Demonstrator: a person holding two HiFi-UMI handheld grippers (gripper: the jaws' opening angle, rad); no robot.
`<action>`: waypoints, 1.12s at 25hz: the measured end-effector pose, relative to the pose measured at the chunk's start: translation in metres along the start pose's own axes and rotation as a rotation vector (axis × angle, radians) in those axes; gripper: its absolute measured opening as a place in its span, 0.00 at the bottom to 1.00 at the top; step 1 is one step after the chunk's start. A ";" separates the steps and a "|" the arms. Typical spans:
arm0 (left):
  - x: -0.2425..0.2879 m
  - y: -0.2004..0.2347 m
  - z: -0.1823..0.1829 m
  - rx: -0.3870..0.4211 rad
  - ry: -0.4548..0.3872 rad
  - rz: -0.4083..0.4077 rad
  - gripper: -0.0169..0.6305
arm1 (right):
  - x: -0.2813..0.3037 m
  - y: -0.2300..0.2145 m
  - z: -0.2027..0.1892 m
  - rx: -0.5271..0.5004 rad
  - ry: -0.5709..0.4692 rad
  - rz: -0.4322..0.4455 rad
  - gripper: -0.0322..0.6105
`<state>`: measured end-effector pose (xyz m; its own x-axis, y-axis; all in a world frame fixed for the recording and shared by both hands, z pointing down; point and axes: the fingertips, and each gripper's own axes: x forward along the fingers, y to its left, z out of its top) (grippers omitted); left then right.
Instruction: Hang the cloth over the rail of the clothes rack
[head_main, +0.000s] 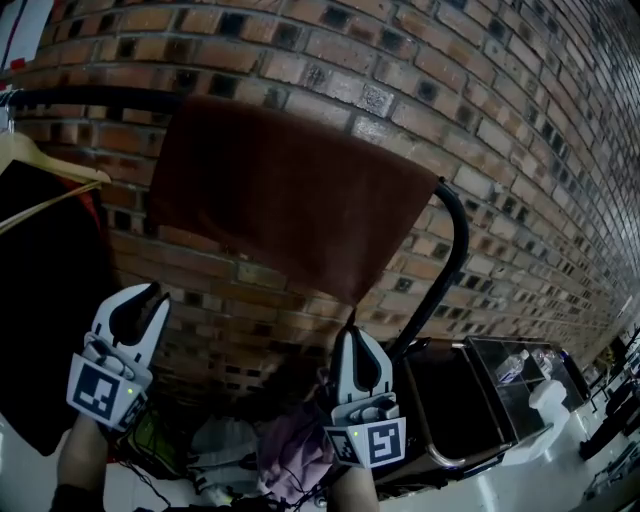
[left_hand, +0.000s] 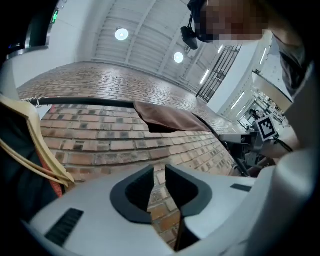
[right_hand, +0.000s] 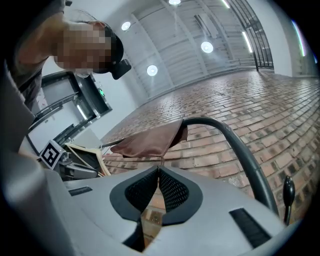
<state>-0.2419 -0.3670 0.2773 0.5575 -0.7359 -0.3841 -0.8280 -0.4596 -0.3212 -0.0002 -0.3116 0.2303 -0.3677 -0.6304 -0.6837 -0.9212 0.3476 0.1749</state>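
1 brown cloth hangs draped over the black rail of the clothes rack, in front of a brick wall. It's spread wide along the rail, w/ its lowest corner pointing down right of centre. The rail runs level, then bends down in 1 curve at the right end.

2 grippers, both below the cloth, pointing up at it. The left gripper sits low left, well apart from the cloth. Its jaws stand a narrow slit apart w/ nothing btwn them, only brick showing through the gap in the left gripper view. The right gripper is just under the cloth's low corner. In the right gripper view its tips are pressed together. A thin strand seems to run from that corner down to the tips, but it's too fine to tell whether it's pinched or only passing in front.

Left of the cloth on the same rail: 1 wooden hanger carrying 1 black garment.

Below, near the floor: 1 heap of mixed clothes btwn the grippers, and 1 dark open bin to the right of it.

2 round ceiling lights show in the left gripper view.
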 end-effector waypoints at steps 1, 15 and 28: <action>0.000 -0.006 -0.003 -0.008 0.007 -0.013 0.16 | -0.002 -0.003 -0.002 0.008 -0.001 -0.014 0.10; 0.002 -0.051 -0.036 -0.072 0.060 -0.080 0.16 | -0.035 -0.012 -0.045 0.085 0.111 -0.083 0.12; -0.012 -0.088 -0.090 -0.205 0.136 -0.077 0.06 | -0.052 0.049 -0.093 0.132 0.232 -0.009 0.10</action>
<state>-0.1813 -0.3625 0.3882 0.6175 -0.7489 -0.2407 -0.7862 -0.5977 -0.1572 -0.0385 -0.3265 0.3400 -0.3934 -0.7707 -0.5013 -0.9053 0.4196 0.0654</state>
